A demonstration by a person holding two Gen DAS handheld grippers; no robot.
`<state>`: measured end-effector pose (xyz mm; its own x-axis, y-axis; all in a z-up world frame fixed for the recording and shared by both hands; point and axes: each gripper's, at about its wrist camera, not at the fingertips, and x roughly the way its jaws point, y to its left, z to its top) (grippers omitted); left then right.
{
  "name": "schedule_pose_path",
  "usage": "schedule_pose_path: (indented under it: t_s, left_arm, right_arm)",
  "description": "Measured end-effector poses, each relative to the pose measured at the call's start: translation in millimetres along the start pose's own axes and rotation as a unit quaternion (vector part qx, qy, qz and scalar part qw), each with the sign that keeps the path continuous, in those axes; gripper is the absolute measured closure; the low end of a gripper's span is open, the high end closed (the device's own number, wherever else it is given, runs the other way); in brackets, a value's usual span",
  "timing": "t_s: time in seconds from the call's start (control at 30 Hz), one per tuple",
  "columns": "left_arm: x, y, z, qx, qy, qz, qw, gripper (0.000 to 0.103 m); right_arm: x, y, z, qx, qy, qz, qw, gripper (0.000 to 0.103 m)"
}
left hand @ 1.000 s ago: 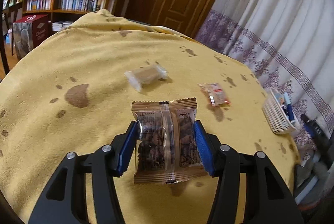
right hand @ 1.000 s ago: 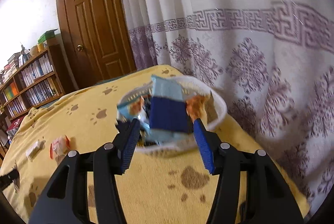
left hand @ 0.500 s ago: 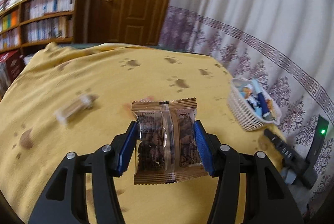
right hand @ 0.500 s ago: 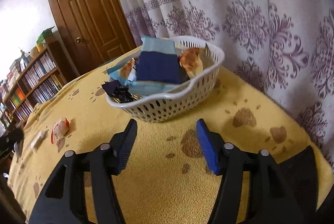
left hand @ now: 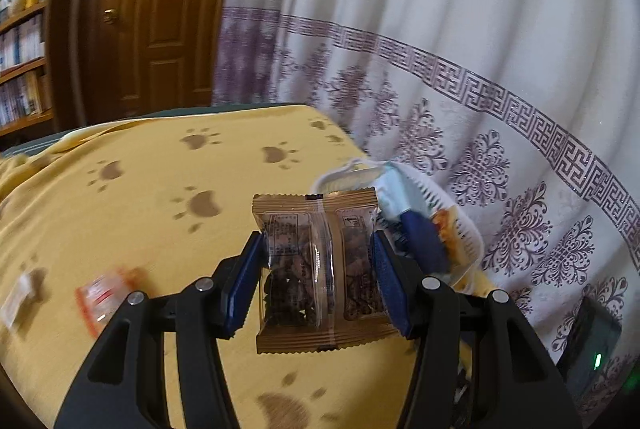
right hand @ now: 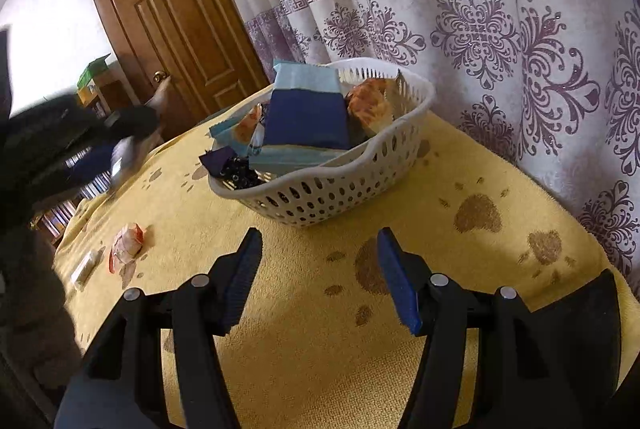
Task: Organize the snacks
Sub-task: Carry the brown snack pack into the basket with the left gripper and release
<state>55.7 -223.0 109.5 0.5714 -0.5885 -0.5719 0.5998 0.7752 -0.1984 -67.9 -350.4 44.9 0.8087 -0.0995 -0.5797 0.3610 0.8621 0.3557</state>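
My left gripper is shut on a brown clear-window snack packet, held above the yellow paw-print cloth just left of the white basket. The basket holds several snacks, with a blue packet on top. My right gripper is open and empty, low over the cloth in front of the basket. The left gripper shows blurred at the left of the right wrist view. An orange-and-white packet and a pale wrapped bar lie on the cloth.
A patterned curtain hangs right behind the basket at the table's far edge. A wooden door and bookshelves stand beyond. A dark device with a green light sits at lower right in the left wrist view.
My left gripper has swung right with the brown packet, closing on the basket. My right gripper has let go of the blue packet into the basket and pulled back and down, open.
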Motion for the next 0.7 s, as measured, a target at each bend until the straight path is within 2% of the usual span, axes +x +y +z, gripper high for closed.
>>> schedule_pose_path:
  t_s: [0.23,0.47,0.5,0.57,0.7]
  left_arm:
    - [39,-24,19,0.016,0.018,-0.029,0.9993,0.048]
    - [65,-32,28,0.005,0.040,-0.055,0.9976,0.047]
    - [66,-31,27,0.004,0.042,-0.056,0.9975,0.046]
    - [68,-31,26,0.002,0.042,-0.056,0.9975,0.031]
    - [64,-26,24,-0.006,0.037,-0.059,0.9975,0.030]
  right_arm:
    - [1,0,-1,0.000,0.008,0.005,1.000,0.042]
    - [2,0,-2,0.003,0.015,0.012,1.000,0.042]
    - [3,-1,-1,0.003,0.016,0.014,1.000,0.042]
    - [2,-1,-1,0.004,0.016,0.016,1.000,0.042]
    - [1,-1,-2,0.005,0.015,0.018,1.000,0.041]
